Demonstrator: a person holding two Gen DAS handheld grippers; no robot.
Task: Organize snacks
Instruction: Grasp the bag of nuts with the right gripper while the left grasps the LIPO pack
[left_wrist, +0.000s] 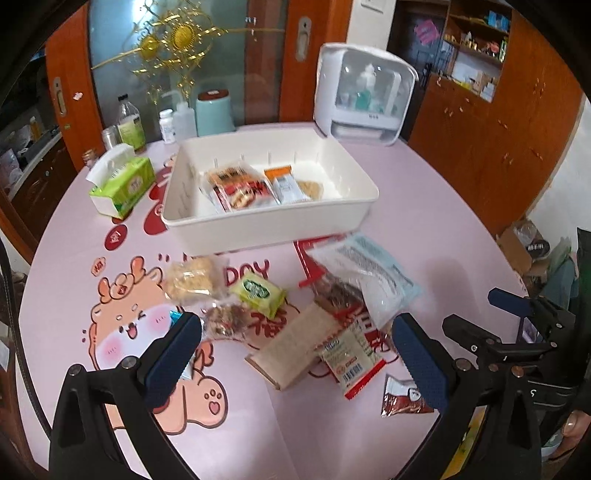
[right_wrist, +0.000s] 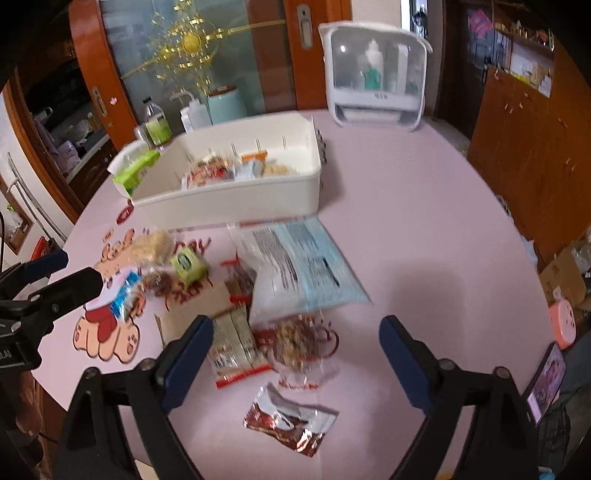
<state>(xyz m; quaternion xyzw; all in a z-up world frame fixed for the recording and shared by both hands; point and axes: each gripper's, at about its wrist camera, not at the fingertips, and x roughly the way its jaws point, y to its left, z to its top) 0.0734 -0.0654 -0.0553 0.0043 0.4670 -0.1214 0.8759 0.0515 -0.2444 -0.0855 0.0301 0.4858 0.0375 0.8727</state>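
A white bin (left_wrist: 192, 221) (right_wrist: 236, 206) on the pink table holds several snack packets (left_wrist: 240, 188) (right_wrist: 207, 173). In front of it lie loose snacks: a green packet (left_wrist: 258, 291) (right_wrist: 189, 263), a beige cracker pack (left_wrist: 295, 347), a red-edged pack (left_wrist: 351, 358) (right_wrist: 232, 347), a large clear-and-blue bag (left_wrist: 373, 273) (right_wrist: 299, 266), a clear nut bag (right_wrist: 299, 339) and a brown foil packet (left_wrist: 402, 402) (right_wrist: 291, 421). My left gripper (left_wrist: 295, 354) is open and empty above the cracker pack. My right gripper (right_wrist: 295, 354) is open and empty above the nut bag; it also shows in the left wrist view (left_wrist: 484, 314).
A green tissue box (left_wrist: 123, 184) (right_wrist: 136, 170) sits left of the bin. Bottles (left_wrist: 129, 122) and a teal canister (left_wrist: 214, 112) stand at the table's back. A white appliance (left_wrist: 364, 92) (right_wrist: 376, 74) stands at the back right. Wooden cabinets (right_wrist: 535, 147) line the right.
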